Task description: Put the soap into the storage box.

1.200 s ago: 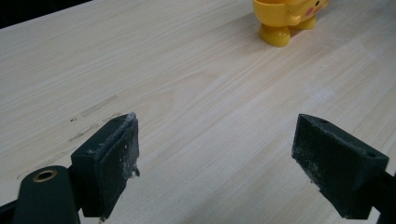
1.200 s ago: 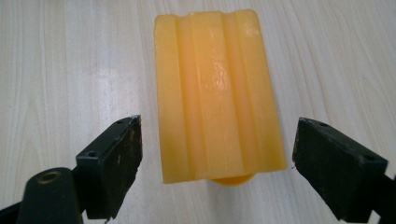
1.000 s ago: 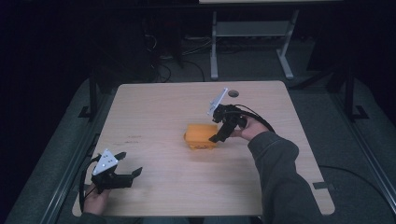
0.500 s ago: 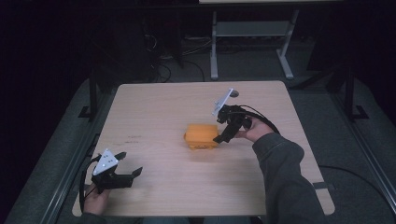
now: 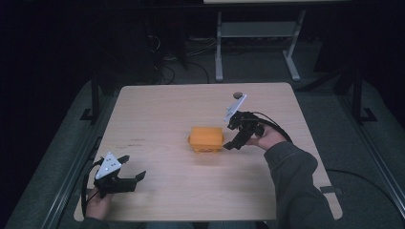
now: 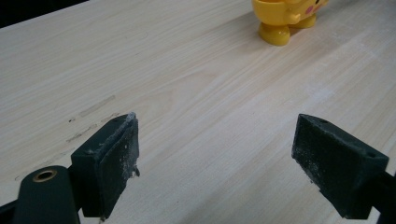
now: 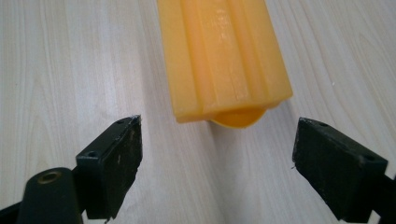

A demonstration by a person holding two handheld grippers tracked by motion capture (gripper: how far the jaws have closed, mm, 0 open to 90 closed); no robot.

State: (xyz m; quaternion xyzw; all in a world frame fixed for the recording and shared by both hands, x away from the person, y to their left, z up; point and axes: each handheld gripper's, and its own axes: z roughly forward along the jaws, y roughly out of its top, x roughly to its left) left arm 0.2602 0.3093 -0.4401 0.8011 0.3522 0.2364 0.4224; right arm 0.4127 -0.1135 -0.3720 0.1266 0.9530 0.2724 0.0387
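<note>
High view: both tongs are gaping wide, right tongs [image 5: 232, 141] facing the yellow toy [image 5: 207, 139], left tongs [image 5: 132, 168] hovering near the desk [image 5: 157, 109] corner.

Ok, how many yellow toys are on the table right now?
1. The yellow toy sits near the middle of the table, just ahead of the open right gripper. The left gripper is near the front left corner, also open. No others visible.
</note>
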